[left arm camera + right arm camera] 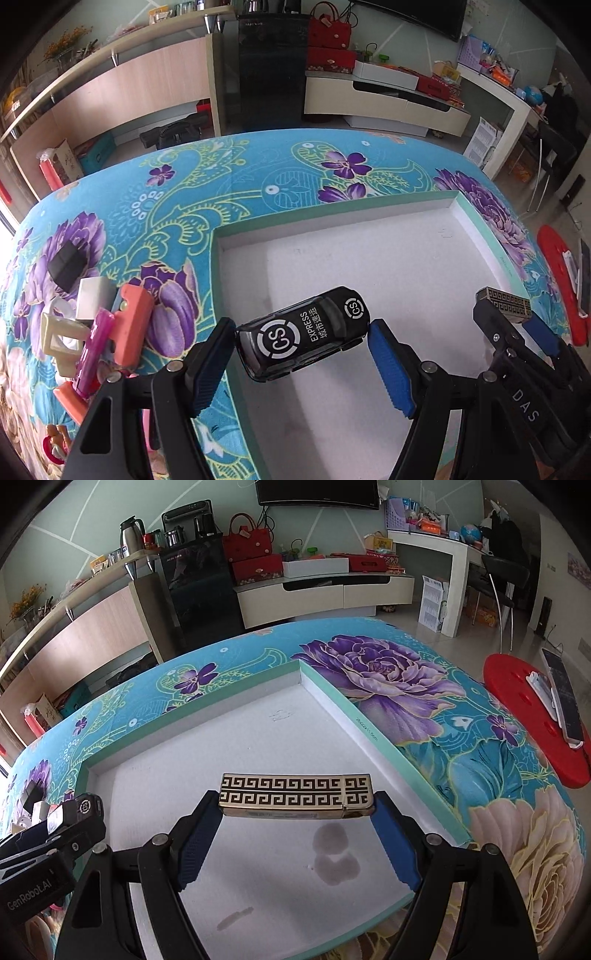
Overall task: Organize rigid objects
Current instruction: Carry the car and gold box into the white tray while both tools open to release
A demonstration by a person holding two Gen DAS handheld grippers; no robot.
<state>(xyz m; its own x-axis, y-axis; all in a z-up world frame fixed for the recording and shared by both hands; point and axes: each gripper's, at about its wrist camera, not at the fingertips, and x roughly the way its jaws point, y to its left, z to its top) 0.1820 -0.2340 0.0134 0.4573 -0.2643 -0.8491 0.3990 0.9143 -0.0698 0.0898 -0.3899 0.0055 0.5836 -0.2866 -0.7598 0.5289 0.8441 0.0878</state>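
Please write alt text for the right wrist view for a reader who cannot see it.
The right gripper clamps a gold lighter with a black key pattern above a shallow white tray on a floral tablecloth. The left gripper is at the left edge.

Pale green wall (110,517), wall-mounted television (317,493), white low cabinet (325,594), tiled floor (413,631).

Your left hand-held gripper (302,363) has matte black, angular arms with triangular cut-outs, round silver screw heads at the pivots, and ribbed blue pads (390,369) lining each finger. Your right hand-held gripper (297,840) is built the same: black frame, silver screws, blue textured pads (395,843). White lettering reads "DAS" on one body and "GenRobot.AI" on the other.
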